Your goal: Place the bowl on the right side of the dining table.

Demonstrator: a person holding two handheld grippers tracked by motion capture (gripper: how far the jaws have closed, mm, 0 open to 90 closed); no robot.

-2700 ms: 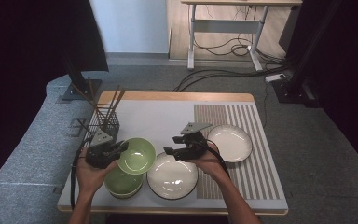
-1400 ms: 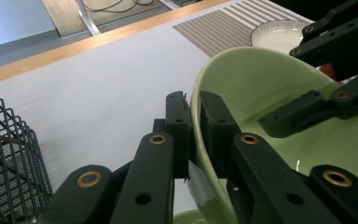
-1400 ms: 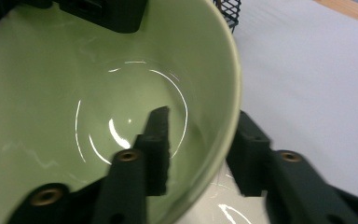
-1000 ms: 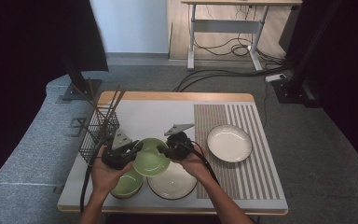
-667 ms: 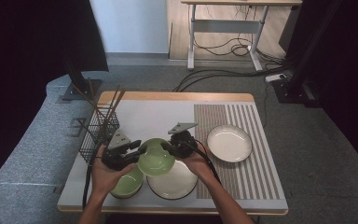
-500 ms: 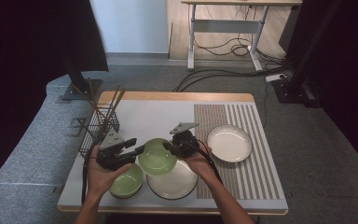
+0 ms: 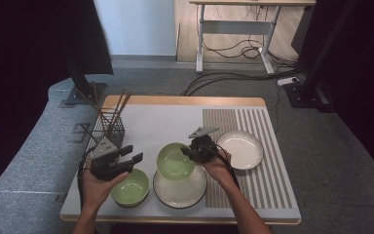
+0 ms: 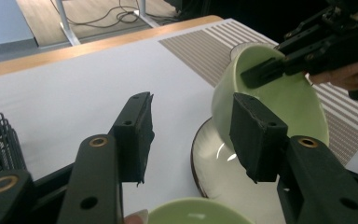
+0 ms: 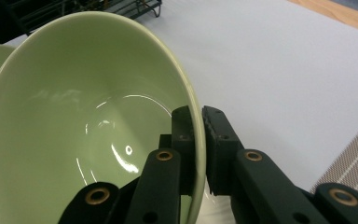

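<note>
1. The right gripper point(image 7: 191, 151) had its jaws clamped on the rim of a green bowl point(image 7: 175, 160), one jaw inside and one outside, as the right gripper view showed closely point(image 9: 196, 154).
2. That bowl point(image 8: 270, 98) was tilted and lifted above a white plate point(image 7: 180, 189) near the front of the table.
3. The left gripper point(image 7: 131, 155) hovered with its jaws apart and nothing between them, just above a second green bowl point(image 7: 130, 187) that sat on the surface to the left of the white plate.
4. The surface was a wooden table point(image 7: 185, 101) covered by a pale grey mat point(image 7: 160, 124), with a striped mat point(image 7: 268, 180) on its right part.
5. A second white plate point(image 7: 241, 148) lay on the striped mat, beside the right gripper.
6. A black wire basket point(image 7: 108, 130) holding chopsticks stood at the left edge.
7. Beyond the table lay a grey carpeted floor point(image 7: 175, 78), cables point(image 7: 233, 48) under a desk frame, and dark curtains at both sides.
</note>
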